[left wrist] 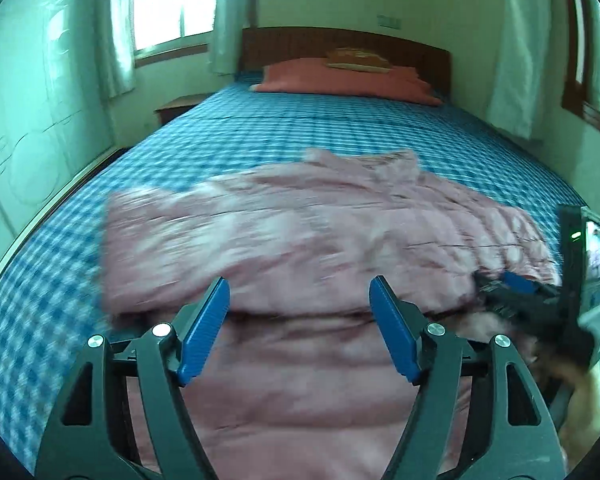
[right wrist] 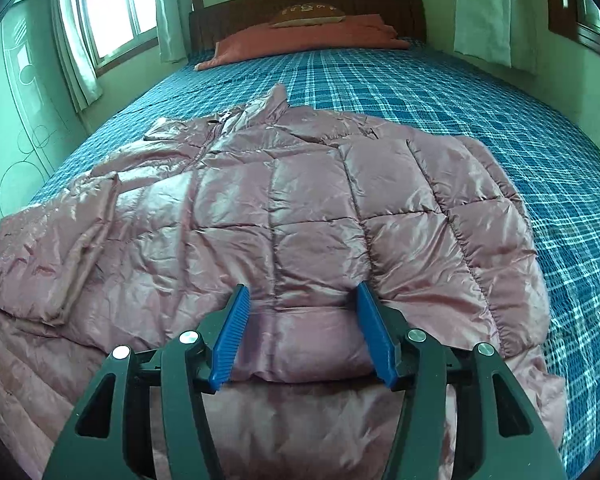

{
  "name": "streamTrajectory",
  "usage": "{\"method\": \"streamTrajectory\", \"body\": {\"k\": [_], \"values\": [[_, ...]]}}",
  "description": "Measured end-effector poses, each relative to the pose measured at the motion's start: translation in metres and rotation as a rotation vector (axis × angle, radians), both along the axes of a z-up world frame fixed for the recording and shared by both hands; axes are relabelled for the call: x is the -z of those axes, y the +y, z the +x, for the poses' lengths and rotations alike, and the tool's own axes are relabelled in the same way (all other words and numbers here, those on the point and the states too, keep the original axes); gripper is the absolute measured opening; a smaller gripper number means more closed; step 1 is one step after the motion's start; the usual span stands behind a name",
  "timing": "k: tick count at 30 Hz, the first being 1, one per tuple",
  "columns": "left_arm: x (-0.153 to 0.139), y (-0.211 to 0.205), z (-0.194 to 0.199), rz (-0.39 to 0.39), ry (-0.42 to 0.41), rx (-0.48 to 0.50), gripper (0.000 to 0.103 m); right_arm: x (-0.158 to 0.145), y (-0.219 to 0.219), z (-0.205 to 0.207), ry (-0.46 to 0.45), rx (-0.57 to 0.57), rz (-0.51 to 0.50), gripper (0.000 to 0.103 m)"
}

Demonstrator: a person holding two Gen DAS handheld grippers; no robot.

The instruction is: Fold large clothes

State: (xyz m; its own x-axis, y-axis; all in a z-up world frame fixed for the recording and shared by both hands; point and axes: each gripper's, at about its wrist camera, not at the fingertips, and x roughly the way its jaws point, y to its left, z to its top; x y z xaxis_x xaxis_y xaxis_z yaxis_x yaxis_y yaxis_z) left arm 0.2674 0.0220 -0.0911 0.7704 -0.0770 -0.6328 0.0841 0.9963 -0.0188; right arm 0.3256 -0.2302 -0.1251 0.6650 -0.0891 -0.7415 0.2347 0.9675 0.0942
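Right gripper [right wrist: 300, 304] spread around pink jacket [right wrist: 284, 208] near fold; left gripper [left wrist: 300, 300] spread, empty. Pinch both layers before lifting across bed [right wrist: 500, 120].

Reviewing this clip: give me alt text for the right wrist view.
A pink quilted puffer jacket lies spread on a bed with a blue plaid sheet, collar toward the wooden headboard. The right hand-held gripper is open, its blue fingers straddling the jacket's thick near edge. A reddish pillow lies by the headboard.
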Motion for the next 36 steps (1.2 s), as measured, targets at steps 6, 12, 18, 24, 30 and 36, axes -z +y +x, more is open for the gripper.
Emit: {"method": "streamTrajectory", "body": {"k": [6,12,18,24,30,36], "values": [[0.009,0.094,0.002,0.02,0.027,-0.222,0.072,-0.025,0.04,0.004,-0.044,-0.059,0.08,0.055],[0.02,0.147,0.007,0.032,0.042,-0.339,0.072,-0.027,0.09,0.029,-0.041,-0.126,0.169,0.072],[0.031,0.159,0.013,0.011,0.073,-0.356,0.072,-0.006,0.12,0.049,0.023,-0.181,0.193,0.011],[0.025,0.157,0.018,0.003,0.052,-0.342,0.072,-0.039,0.096,0.028,-0.098,-0.149,0.146,0.008],[0.02,0.14,0.028,0.013,0.044,-0.309,0.072,-0.059,0.026,0.006,-0.136,-0.045,0.074,0.008],[0.022,0.119,0.039,0.025,0.051,-0.272,0.072,-0.042,-0.045,-0.006,-0.086,0.081,0.029,0.008]]}}
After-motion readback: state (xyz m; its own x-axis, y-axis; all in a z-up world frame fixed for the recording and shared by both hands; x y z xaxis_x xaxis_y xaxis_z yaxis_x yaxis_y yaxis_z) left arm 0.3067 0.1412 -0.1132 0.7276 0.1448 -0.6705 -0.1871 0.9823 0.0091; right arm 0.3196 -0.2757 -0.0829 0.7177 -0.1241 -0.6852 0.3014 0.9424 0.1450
